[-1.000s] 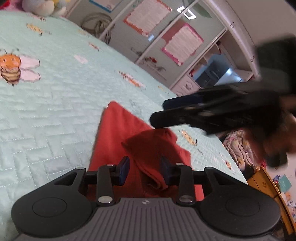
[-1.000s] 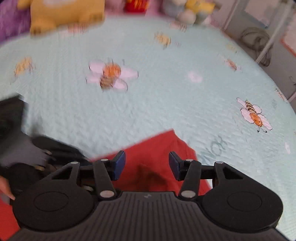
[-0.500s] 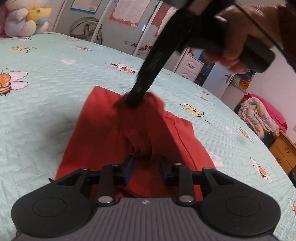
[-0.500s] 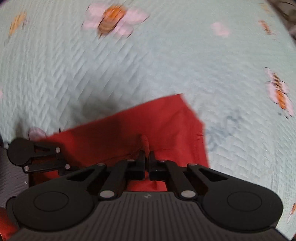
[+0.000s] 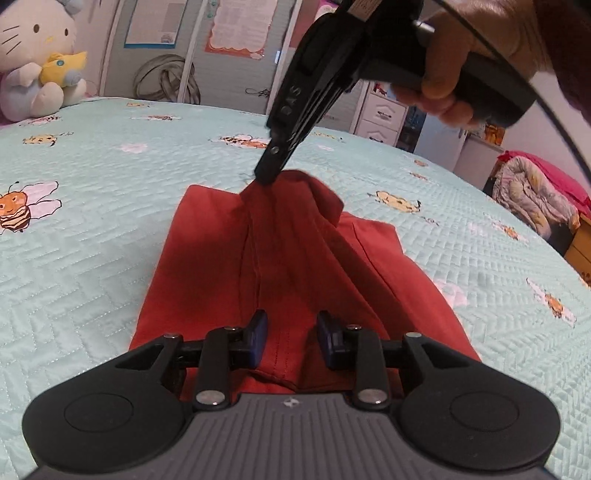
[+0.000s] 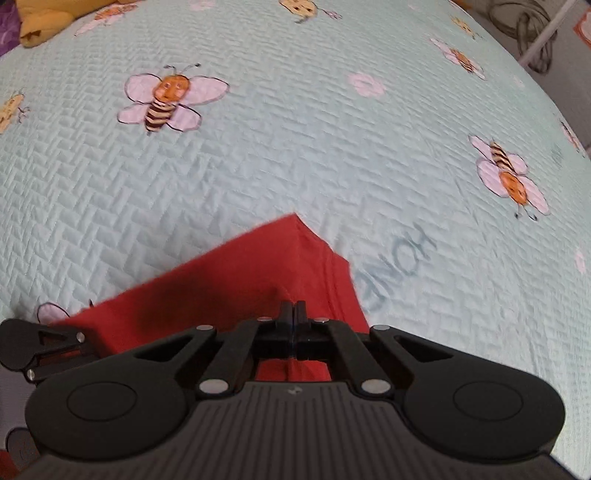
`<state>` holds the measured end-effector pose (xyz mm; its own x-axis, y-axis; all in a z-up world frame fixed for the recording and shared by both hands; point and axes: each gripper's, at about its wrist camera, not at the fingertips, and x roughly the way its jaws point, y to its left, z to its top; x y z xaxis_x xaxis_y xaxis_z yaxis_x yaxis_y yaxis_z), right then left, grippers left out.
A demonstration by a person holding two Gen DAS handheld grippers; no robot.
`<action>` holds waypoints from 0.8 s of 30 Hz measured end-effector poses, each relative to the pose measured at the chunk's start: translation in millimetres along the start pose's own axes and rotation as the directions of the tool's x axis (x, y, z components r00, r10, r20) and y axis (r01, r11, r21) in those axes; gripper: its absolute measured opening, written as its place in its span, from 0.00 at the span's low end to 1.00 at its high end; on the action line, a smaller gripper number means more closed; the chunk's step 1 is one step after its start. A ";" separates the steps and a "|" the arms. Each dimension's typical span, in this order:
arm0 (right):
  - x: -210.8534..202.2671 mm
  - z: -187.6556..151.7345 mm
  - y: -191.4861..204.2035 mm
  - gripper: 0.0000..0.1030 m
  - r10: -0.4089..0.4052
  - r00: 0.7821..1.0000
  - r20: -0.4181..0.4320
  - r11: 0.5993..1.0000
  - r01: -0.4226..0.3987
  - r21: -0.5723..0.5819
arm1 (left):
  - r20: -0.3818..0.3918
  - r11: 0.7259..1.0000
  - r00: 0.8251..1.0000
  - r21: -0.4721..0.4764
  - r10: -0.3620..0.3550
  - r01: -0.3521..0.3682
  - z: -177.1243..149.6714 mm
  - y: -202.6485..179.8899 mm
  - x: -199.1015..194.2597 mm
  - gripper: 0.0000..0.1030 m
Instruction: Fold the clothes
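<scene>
A rust-red garment (image 5: pixel 207 266) lies on a pale green quilted bedspread (image 5: pixel 74 258) printed with bees. My right gripper (image 5: pixel 266 174), held by a hand at the top right, is shut on the garment's far edge and holds it lifted in a peak. From that pinch a taut ridge of cloth runs back to my left gripper (image 5: pixel 291 334). The ridge passes between its blue pads (image 5: pixel 258 332), which stand apart, so the left gripper is open. The right wrist view shows the right gripper (image 6: pixel 294 309) with its jaws closed on the red garment (image 6: pixel 236 280).
A white cat plush (image 5: pixel 33 66) sits at the far left of the bed and a yellow plush (image 6: pixel 55 14) at another edge. Beyond the bed stand wardrobe doors with posters, a coiled cable (image 5: pixel 166 81), white drawers (image 5: pixel 380 114) and a heap of bedding (image 5: pixel 535 199).
The right gripper came down over the garment, shut on its far edge and raised it. The left gripper's fingers narrowed around the cloth ridge, and the left view swung level.
</scene>
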<state>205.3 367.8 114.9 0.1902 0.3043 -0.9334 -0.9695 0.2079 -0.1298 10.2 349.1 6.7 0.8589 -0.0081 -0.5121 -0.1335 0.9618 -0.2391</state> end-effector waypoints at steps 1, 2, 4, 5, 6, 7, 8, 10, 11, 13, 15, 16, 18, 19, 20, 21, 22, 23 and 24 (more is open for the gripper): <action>0.5 0.8 1.7 0.00 -0.001 1.000 0.009 1.000 0.001 -0.002 | 0.003 1.000 1.000 -0.005 -0.001 0.001 0.1 -0.2 -1.7 0.32; 1.0 1.6 3.4 0.00 -0.001 1.000 0.019 1.000 0.001 -0.003 | 0.008 1.000 1.000 -0.012 -0.009 0.009 0.1 -0.3 -3.3 0.34; 2.0 3.1 6.9 0.00 -0.003 0.999 0.037 1.000 0.003 -0.007 | 0.010 1.000 1.000 -0.020 -0.011 0.011 0.7 0.2 -4.7 0.46; 2.5 3.9 8.6 0.00 -0.003 0.999 0.047 1.000 0.004 -0.008 | 0.009 1.000 1.000 -0.025 -0.010 0.011 0.7 0.7 -4.7 0.47; 2.9 4.7 10.3 0.00 -0.004 0.998 0.056 1.000 0.004 -0.010 | 0.008 0.999 1.000 -0.030 -0.011 0.012 0.8 1.3 -4.4 0.47; 3.4 5.5 12.0 0.00 -0.004 0.998 0.065 1.000 0.005 -0.012 | 0.009 0.999 1.000 -0.032 -0.011 0.011 1.1 1.0 -5.0 0.47; 3.9 6.3 13.7 0.00 -0.005 0.997 0.075 1.000 0.006 -0.013 | 0.011 0.999 1.000 -0.035 -0.010 0.010 1.4 0.6 -5.8 0.47; -1.9 1.3 17.1 0.02 -0.009 0.993 0.116 1.000 0.010 -0.006 | 0.018 1.000 1.000 -0.028 -0.004 0.005 1.1 -1.6 -7.1 0.47; -6.9 -3.1 18.8 0.02 -0.012 0.990 0.143 1.000 0.012 0.001 | 0.018 1.000 1.000 -0.029 -0.002 0.002 1.1 -1.4 -6.9 0.48; -17.0 -12.1 22.1 0.02 -0.019 0.980 0.197 1.000 0.017 0.016 | 0.012 0.999 1.000 -0.041 -0.005 0.005 1.8 -0.4 -6.9 0.49; -27.0 -21.0 25.4 0.02 -0.027 0.968 0.251 0.999 0.020 0.030 | 0.016 0.998 1.000 -0.063 -0.012 0.013 2.1 2.4 -7.6 0.49; -32.3 -26.5 26.9 0.02 -0.036 0.960 0.279 0.999 0.024 0.045 | 0.018 0.997 1.000 -0.073 -0.017 0.018 2.3 3.7 -8.1 0.49; -43.5 -44.9 29.4 0.02 -0.088 0.938 0.335 0.990 0.046 0.130 | 0.012 0.996 1.000 -0.090 -0.029 0.030 2.4 5.9 -7.5 0.49; -48.0 -55.3 32.4 0.02 -0.118 0.929 0.351 0.983 0.058 0.177 | -0.002 0.994 0.999 -0.105 -0.043 0.043 2.1 7.6 -5.7 0.49; -51.8 -65.8 36.5 0.04 -0.149 0.920 0.363 0.973 0.071 0.220 | -0.002 0.989 0.998 -0.138 -0.057 0.057 2.4 12.1 -5.7 0.49; -53.2 -76.5 44.1 0.06 -0.181 0.913 0.366 0.963 0.090 0.252 | 0.002 0.982 0.997 -0.174 -0.071 0.071 2.9 16.9 -6.1 0.47; -53.7 -86.7 51.9 0.11 -0.211 0.906 0.368 0.954 0.109 0.281 | 0.014 0.968 0.996 -0.235 -0.087 0.088 4.0 25.5 -8.2 0.44; -51.9 -95.4 59.8 0.28 -0.236 0.898 0.371 0.947 0.126 0.297 | 0.051 0.948 0.995 -0.305 -0.083 0.095 4.4 36.3 -13.0 0.38; -50.1 -104.0 67.8 0.41 -0.260 0.890 0.374 0.939 0.143 0.313 | 0.092 0.922 0.993 -0.374 -0.072 0.102 4.6 47.4 -18.2 0.37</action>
<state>113.9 270.0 118.1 0.4791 0.5643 -0.6723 -0.8348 0.5297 -0.1504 -9.5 396.1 8.4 0.9079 -0.0523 -0.4158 -0.2210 0.7831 -0.5812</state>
